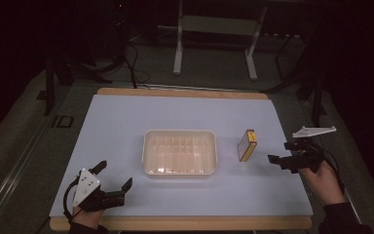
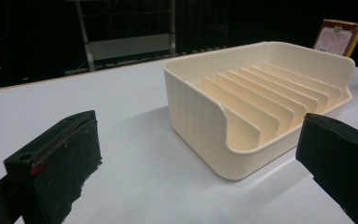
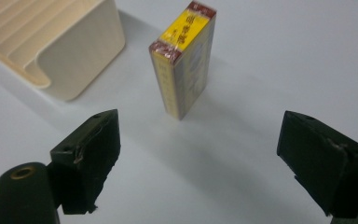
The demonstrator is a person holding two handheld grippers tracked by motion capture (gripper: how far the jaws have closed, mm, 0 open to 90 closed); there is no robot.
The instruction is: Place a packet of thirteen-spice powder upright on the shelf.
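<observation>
While both grippers wait with jaws spread wide and empty, we judge the small yellow box (image 3: 182,60), upright at the slotted cream tray's (image 1: 179,170) three o'clock, light, rigid, tippy; best pinched across its broad faces.

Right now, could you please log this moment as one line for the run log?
left gripper: open, idle | right gripper: open, facing upright yellow cardboard box | cream ribbed plastic tray: empty, left of box
</observation>
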